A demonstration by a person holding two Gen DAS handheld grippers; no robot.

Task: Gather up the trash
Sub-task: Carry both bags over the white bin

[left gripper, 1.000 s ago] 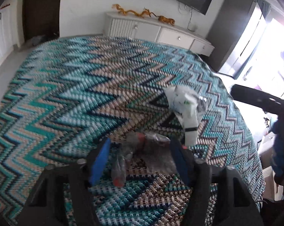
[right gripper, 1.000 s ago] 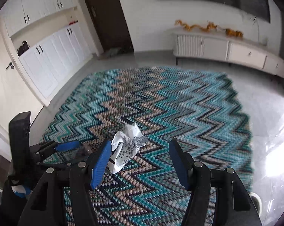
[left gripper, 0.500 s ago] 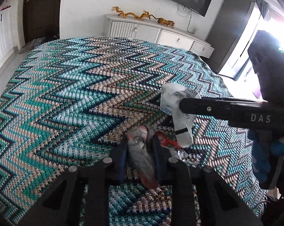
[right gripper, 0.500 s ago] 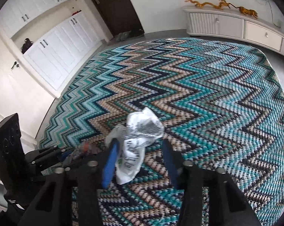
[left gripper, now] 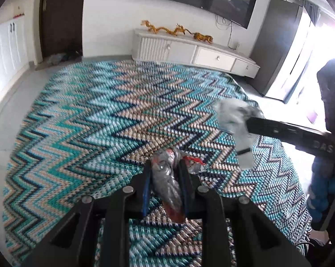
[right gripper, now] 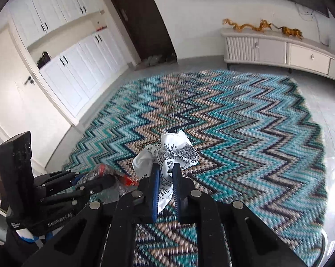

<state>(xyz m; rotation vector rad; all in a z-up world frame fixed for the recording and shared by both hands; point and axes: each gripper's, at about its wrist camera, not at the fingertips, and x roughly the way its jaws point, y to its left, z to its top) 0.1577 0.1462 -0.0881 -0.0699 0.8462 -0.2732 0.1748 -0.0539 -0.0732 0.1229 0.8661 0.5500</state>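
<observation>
My left gripper [left gripper: 165, 166] is shut on a crumpled clear plastic wrapper with red print [left gripper: 167, 178], held above the zigzag rug [left gripper: 100, 122]. My right gripper [right gripper: 166, 169] is shut on a crumpled white printed paper [right gripper: 174, 151], also lifted off the rug. In the left wrist view the right gripper [left gripper: 252, 126] reaches in from the right with the white paper [left gripper: 234, 115]. In the right wrist view the left gripper [right gripper: 100, 180] sits at lower left with the plastic wrapper [right gripper: 100, 171].
A white low cabinet [left gripper: 189, 51] with golden dragon figures [left gripper: 174, 30] stands against the far wall under a TV. White cupboards [right gripper: 74, 73] and a dark door [right gripper: 138, 17] line the left. Grey floor tiles [right gripper: 318, 115] surround the rug.
Both grippers closed on their trash, the left on the plastic wrapper and the right on the white paper, and both lifted them off the rug.
</observation>
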